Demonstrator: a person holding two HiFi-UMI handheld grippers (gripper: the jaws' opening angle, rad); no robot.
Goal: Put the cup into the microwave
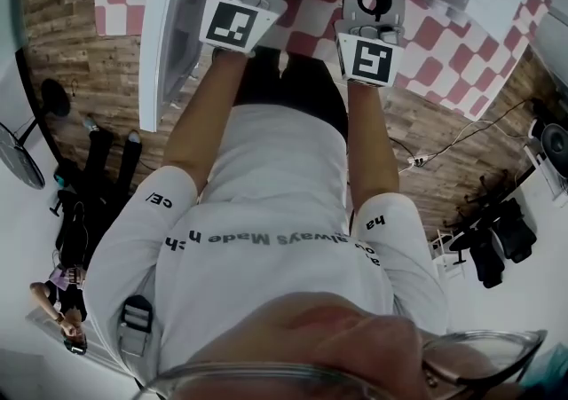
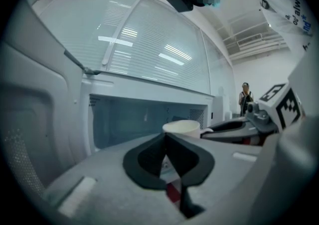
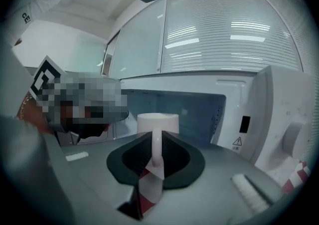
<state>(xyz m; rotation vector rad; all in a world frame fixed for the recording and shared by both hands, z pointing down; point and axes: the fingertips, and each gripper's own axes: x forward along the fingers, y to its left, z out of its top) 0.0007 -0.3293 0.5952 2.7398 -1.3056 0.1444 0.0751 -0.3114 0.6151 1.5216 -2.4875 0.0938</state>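
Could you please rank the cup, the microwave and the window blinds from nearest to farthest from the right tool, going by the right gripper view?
1. cup: centre, its handle clamped in the right tool.
2. microwave: open, directly behind the cup.
3. window blinds: above, beyond the microwave.

Cup (image 3: pixel 157 120) matt white; microwave (image 3: pixel 271 109) smooth glossy plastic; floor (image 1: pixel 62 35) rough wood planks; table cover (image 1: pixel 435 45) cloth-like.

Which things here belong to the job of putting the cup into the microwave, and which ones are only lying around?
For the job: cup, its handle in the shut right gripper; microwave, its door open.

Only around: left gripper, shut on nothing; fan and power strip on the floor; person standing far back.
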